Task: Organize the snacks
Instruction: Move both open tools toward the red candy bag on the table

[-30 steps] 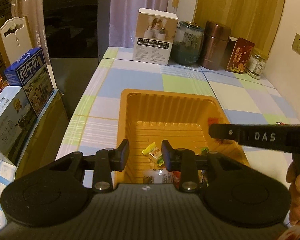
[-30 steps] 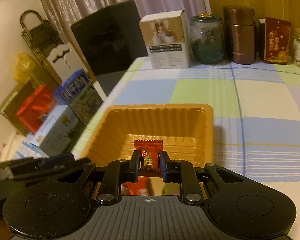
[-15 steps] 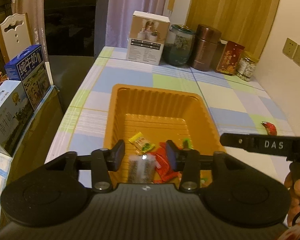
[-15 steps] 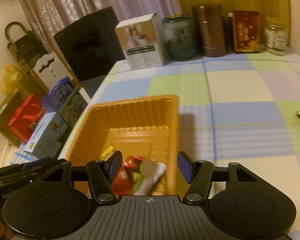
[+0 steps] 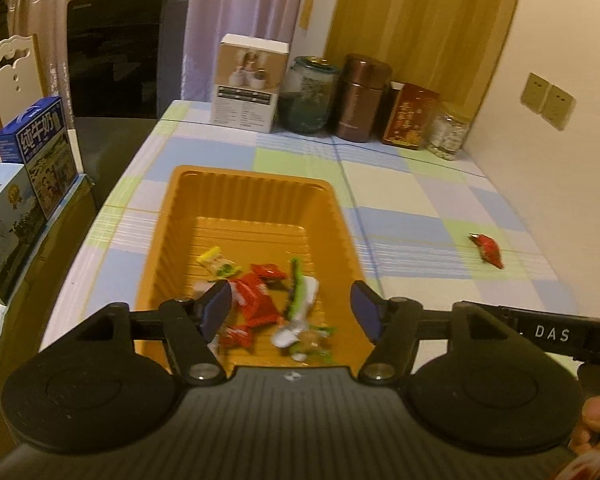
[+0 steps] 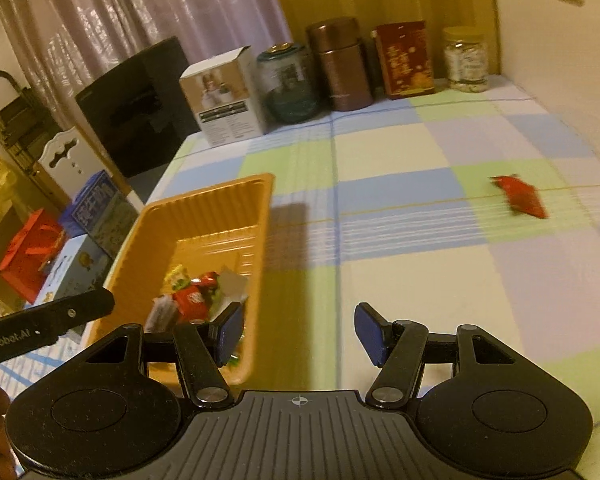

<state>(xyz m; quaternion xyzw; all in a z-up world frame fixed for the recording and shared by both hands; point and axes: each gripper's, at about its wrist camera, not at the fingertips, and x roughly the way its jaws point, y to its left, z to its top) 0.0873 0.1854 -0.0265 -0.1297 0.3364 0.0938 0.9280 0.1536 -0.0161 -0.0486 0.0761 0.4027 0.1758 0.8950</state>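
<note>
Left gripper (image 5: 290, 312) fills the lower half of the left wrist view, its blue-padded jaws spread wide with nothing between them, hanging over the near end of the orange ribbed plastic tray (image 5: 252, 184). Inside the tray at lower centre lie the mixed wrapped snacks (image 5: 260, 300): a yellow-green packet, several red wrappers with white print, and a white and green one, bunched toward the near end. At centre right, well apart from the tray, a lone red wrapped candy (image 5: 487, 249) rests on the pastel checked tablecloth (image 5: 400, 184). A black bar marked DAS crosses the lower right edge, with a thumb beneath it.

Right gripper (image 6: 298, 334) occupies the bottom of the right wrist view, jaws likewise wide and empty, positioned over bare cloth just beside the tray's right wall (image 6: 260, 248). From this side the snack pile (image 6: 192, 292) sits at lower left, partly hidden by the left finger, and the red candy (image 6: 520, 196) appears blurred at centre right. Only this view shows a red gift bag (image 6: 28, 256) at far left and the other tool's black bar.
</note>
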